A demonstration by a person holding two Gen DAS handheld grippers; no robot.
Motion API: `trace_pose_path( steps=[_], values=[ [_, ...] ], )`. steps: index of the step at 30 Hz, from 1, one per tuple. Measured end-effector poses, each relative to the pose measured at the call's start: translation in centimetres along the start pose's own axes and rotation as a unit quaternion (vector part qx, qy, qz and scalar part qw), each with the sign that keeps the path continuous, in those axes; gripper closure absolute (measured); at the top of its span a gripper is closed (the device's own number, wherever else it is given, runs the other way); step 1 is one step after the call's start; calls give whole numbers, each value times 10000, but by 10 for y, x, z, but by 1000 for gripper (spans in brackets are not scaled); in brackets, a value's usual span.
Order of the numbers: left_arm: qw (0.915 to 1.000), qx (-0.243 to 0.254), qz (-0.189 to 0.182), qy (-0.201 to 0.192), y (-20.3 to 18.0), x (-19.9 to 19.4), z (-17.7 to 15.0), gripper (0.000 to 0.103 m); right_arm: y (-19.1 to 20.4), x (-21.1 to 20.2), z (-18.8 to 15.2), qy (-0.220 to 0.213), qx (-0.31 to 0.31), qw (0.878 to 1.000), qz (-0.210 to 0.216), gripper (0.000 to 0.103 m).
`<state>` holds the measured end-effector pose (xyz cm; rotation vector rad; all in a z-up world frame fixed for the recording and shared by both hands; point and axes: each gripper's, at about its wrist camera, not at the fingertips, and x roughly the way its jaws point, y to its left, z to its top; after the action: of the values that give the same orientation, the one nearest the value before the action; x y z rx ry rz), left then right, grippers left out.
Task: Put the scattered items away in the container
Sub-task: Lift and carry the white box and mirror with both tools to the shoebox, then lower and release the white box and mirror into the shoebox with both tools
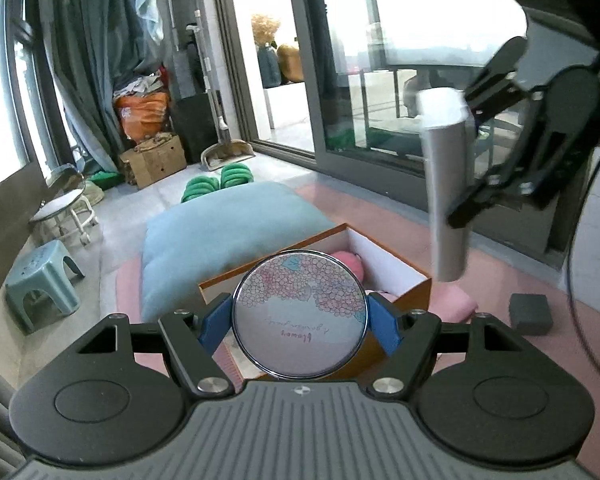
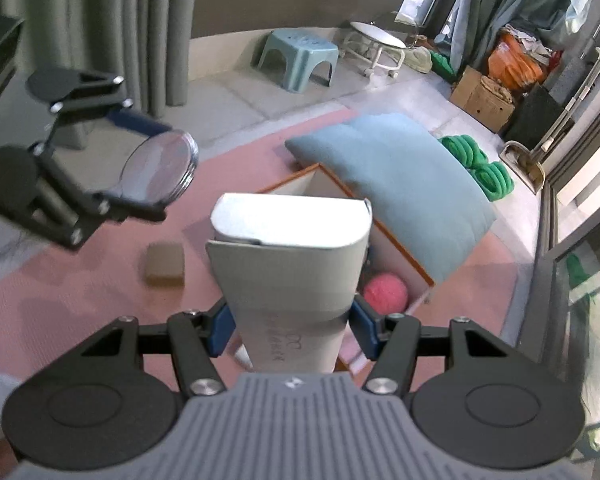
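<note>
Pink mat: covers the floor under everything; its edges run out of both views.
Cushion: blue-grey, lying on the mat against the far side of the container; its near edge is hidden behind the container wall.
Container: open box, orange-brown outside, white inside, standing on the mat; in the left wrist view the round mirror covers most of its interior, in the right wrist view the grey box covers its near half.
Grey box: tall carton with rounded edges, clamped upright between the blue pads of the right tool, raised above the container; faint print low on its face cannot be read; blurred in the left wrist view.
Round mirror: disc with a floral pattern and handwriting, gripped at its rim by the left tool, raised in front of the container.
Pink ball: inside the container, partly hidden by the grey box.
Small block: lying on the mat, well apart from the container; colour differs between views, material unclear.
</note>
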<state>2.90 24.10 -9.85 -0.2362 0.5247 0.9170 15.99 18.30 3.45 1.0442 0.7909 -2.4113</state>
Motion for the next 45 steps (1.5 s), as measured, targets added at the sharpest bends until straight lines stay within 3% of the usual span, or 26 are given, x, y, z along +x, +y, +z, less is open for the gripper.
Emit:
trace_pose_path(
  steps=[11,19,26,32,39,45],
  values=[
    [9990,-223,-256,283,10,73,-13,19,-33,89,58,-67,189,9996,191,41],
    [9990,47,-408,196,-21,127,-15,18,-60,130,86,200,151,9992,315,41],
    [9991,-34,-341,269,-15,151,-26,19,-77,156,98,328,171,9984,423,41],
    [9988,-131,-296,372,-1,150,-32,19,-72,184,94,488,19,9976,496,41],
    [9982,-441,-45,399,38,111,-45,19,-73,211,99,512,603,9919,989,41],
    [9974,-521,221,440,59,90,-49,19,-66,251,99,794,1593,9697,1671,40]
  ],
)
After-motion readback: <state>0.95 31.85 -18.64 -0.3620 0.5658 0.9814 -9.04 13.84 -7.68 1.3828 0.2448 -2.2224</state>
